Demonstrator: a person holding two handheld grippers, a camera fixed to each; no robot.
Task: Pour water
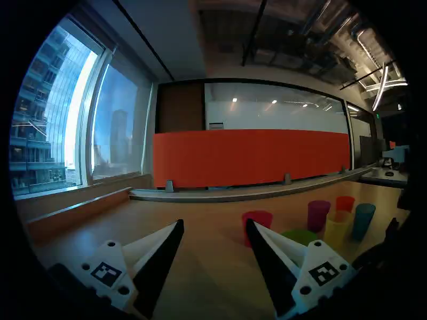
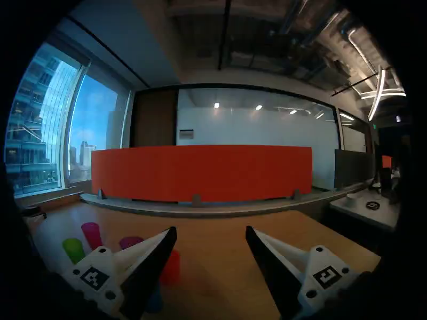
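Several plastic cups stand in a cluster on the wooden table [image 1: 213,266]. In the left gripper view a red cup [image 1: 257,223] sits just behind my right fingertip, with a green one [image 1: 299,236], a yellow one [image 1: 336,228], a purple one [image 1: 318,213], an orange one [image 1: 345,204] and a teal one [image 1: 363,220] further right. My left gripper [image 1: 214,223] is open over bare wood, holding nothing. In the right gripper view the cups lie to the lower left: green [image 2: 73,249], magenta [image 2: 92,233], purple [image 2: 129,242], red [image 2: 172,266]. My right gripper [image 2: 211,230] is open and holds nothing.
An orange partition [image 1: 251,157] on a grey rail closes the table's far edge. Large windows [image 1: 58,133] run along the left. A second desk [image 2: 368,205] with small items stands at the right. A dark shape [image 1: 394,234] shows at the right edge of the left gripper view.
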